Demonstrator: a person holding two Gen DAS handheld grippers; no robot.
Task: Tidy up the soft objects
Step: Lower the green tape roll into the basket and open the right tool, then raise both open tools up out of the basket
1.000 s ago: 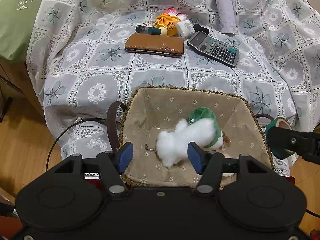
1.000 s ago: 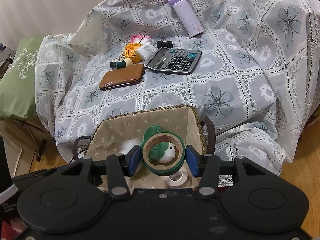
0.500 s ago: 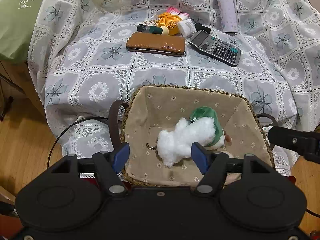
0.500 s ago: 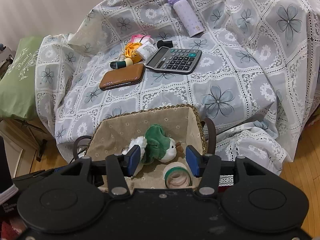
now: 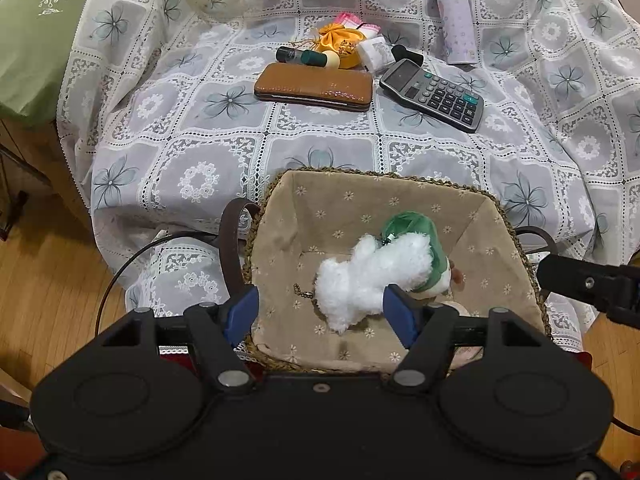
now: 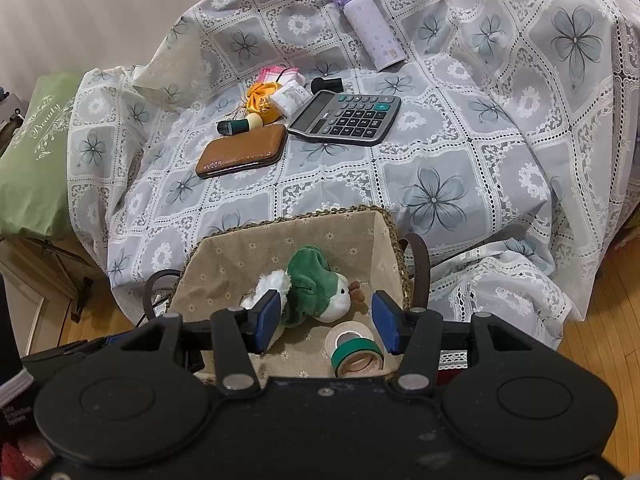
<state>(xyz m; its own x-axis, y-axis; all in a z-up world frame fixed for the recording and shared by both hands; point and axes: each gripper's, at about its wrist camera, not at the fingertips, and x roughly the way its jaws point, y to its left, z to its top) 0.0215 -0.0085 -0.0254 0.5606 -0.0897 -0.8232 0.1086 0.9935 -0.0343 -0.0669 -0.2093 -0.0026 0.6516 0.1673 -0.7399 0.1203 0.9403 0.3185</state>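
Note:
A white plush toy with a green hood (image 5: 372, 276) lies on the floor of the cloth-lined woven basket (image 5: 360, 174). My left gripper (image 5: 320, 310) hovers over the basket's near side, open, its blue pads either side of the plush's white end without touching it. My right gripper (image 6: 326, 318) is open above the same basket (image 6: 288, 220), nothing between its pads. Under it lie the plush (image 6: 316, 288) and a green tape roll (image 6: 352, 350) leaning on a beige roll (image 6: 348, 332). A finger of the right gripper (image 5: 588, 280) shows at the basket's right edge.
Beyond the basket, the lace-covered seat carries a brown wallet (image 5: 316, 88), a calculator (image 5: 434, 94), a purple bottle (image 5: 458, 20), a yellow pouch (image 5: 340, 42) and small tubes (image 5: 306, 56). A green cushion (image 5: 36, 28) lies at the left. Wooden floor on both sides.
The green tape roll left my right gripper's pads and dropped into the basket's near right corner. My left gripper's jaws spread a little wider. Neither hand shifted.

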